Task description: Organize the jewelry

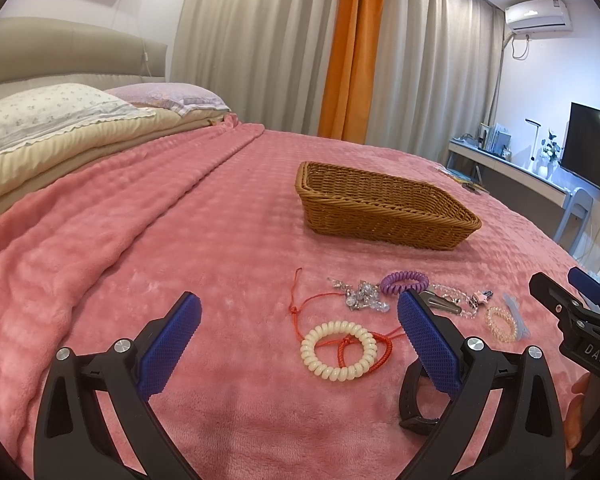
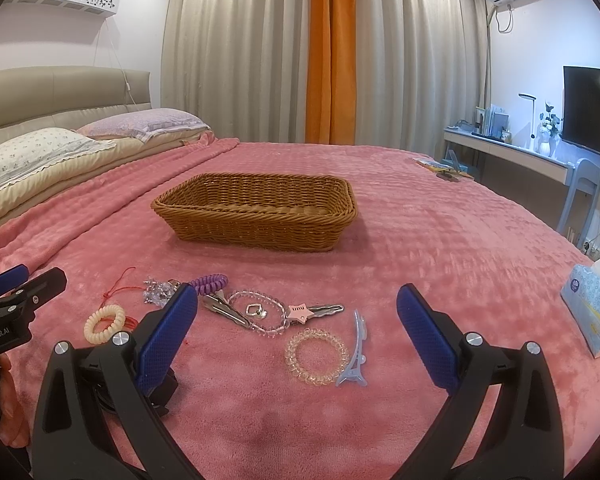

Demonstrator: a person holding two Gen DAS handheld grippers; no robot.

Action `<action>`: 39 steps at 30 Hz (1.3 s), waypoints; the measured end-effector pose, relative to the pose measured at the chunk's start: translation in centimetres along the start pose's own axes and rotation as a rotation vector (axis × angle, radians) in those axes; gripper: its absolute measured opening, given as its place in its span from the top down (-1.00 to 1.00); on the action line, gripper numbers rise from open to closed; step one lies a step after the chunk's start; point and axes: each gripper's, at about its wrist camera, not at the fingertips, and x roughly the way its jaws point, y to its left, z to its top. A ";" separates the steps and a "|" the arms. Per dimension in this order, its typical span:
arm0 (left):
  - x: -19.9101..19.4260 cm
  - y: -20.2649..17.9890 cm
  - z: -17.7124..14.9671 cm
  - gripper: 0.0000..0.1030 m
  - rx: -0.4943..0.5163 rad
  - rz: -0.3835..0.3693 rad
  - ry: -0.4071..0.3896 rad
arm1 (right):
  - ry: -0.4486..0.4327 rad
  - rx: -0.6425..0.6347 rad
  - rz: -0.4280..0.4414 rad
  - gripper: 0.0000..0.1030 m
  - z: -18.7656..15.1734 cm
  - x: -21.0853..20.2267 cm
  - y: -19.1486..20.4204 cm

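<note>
A brown wicker basket [image 1: 380,206] [image 2: 260,212] stands empty on the pink bed. In front of it lie jewelry and hair pieces: a cream coil tie [image 1: 339,350] [image 2: 105,323] over a red cord [image 1: 300,308], a crystal piece [image 1: 360,298], a purple coil tie [image 1: 404,282] [image 2: 210,282], a clear bead bracelet [image 2: 260,312], a pink star clip [image 2: 312,311], a clear coil tie [image 2: 316,356] and a blue clip [image 2: 356,354]. My left gripper [image 1: 300,344] is open above the cream tie. My right gripper [image 2: 298,332] is open above the clear tie.
A black strap [image 1: 412,404] [image 2: 160,392] lies by the near grippers. A tissue box [image 2: 592,312] sits at the bed's right edge. Pillows [image 1: 48,116] lie at the head, far left. A desk with a TV [image 2: 588,112] stands beyond the bed.
</note>
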 end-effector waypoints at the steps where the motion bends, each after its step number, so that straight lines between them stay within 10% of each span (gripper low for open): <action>1: 0.0 0.0 0.1 -0.85 0.000 0.000 0.000 | 0.000 -0.001 0.000 -0.85 0.0 0.0 0.0; 22: 0.2 1.2 -0.4 -0.85 -0.090 -0.034 0.031 | -0.017 -0.005 -0.007 -0.82 -0.6 0.1 0.1; 30: 0.5 3.2 0.3 -0.77 -0.180 -0.173 0.130 | 0.024 0.020 0.022 -0.62 -0.1 0.4 -0.6; 39: 2.0 2.6 1.6 -0.25 -0.013 -0.181 0.302 | 0.143 0.007 0.043 -0.03 1.6 2.0 -3.2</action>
